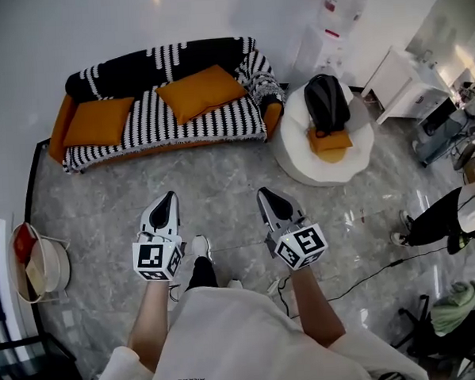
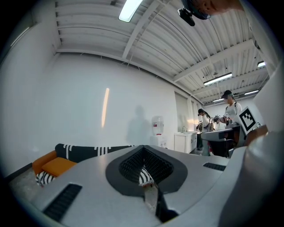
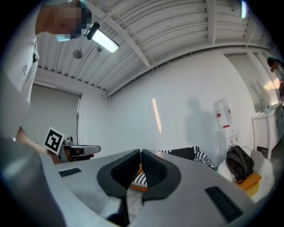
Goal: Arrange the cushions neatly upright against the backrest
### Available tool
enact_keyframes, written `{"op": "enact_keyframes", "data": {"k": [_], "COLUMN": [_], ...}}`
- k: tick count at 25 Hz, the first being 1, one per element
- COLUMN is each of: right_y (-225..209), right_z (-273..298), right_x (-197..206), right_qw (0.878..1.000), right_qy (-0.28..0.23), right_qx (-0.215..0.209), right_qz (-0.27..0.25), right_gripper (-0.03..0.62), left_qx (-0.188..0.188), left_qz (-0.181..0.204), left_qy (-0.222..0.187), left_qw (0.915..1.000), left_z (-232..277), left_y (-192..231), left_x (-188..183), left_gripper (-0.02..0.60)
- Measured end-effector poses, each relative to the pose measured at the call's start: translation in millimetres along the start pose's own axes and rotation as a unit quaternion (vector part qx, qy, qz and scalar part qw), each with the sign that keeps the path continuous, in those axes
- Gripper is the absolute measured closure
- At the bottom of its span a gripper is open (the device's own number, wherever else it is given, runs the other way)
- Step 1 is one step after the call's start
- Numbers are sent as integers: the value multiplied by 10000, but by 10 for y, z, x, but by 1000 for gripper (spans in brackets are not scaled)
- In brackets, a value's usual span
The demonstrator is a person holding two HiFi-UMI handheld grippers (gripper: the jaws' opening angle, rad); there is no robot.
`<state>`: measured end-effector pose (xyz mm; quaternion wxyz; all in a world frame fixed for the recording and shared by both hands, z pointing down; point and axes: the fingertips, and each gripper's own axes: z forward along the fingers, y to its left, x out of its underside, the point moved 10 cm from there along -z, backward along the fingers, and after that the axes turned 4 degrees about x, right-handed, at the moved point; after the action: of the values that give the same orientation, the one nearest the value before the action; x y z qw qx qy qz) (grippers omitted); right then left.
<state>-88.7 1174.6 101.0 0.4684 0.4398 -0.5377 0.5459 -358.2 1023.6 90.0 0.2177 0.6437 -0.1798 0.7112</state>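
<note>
Orange left cushion (image 1: 99, 121) lies flat at the left end of the sofa (image 1: 178, 126), on the black-and-white striped cover. The middle cushion (image 1: 202, 92) lies askew on the seat, one corner toward the backrest (image 1: 152, 66). Neither stands upright. A third orange cushion (image 1: 330, 141) sits on the white round chair (image 1: 299, 154) right of the sofa, under a black backpack (image 1: 326, 101).

Left gripper (image 1: 168, 197) is clenched, pads meeting, nothing between them. Right gripper (image 1: 266, 195) is likewise closed and empty. Both are held side by side over the grey marble floor (image 1: 221, 174), pointing toward the sofa and well apart from it and from every cushion.
</note>
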Motion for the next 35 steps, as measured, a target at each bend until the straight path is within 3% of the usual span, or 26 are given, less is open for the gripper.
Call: {"op": "enact_keyframes", "data": {"k": [16,25,35], "right_y": [-271,-299,-373], "right_z": [1872,2767,3186], "right_x": [-286,-301,-354], "right_qw": [9994,9991,9985], "right_qy": [103,187,328], "right_qx": [134,280,293], "right_qz": [-293,-248,-327], "right_gripper": [569,571,571], "left_qx": [250,543,556], "left_qz": [-27,-112,-291], "left_qy": [-204,-98,-82], "left_qw": [9995,9984,9980], "left_z": [1317,1881,2136], "left_y": [1499,2343,2714], "left_x": [-250,-237,-185], "left_gripper": [565,565,565]}}
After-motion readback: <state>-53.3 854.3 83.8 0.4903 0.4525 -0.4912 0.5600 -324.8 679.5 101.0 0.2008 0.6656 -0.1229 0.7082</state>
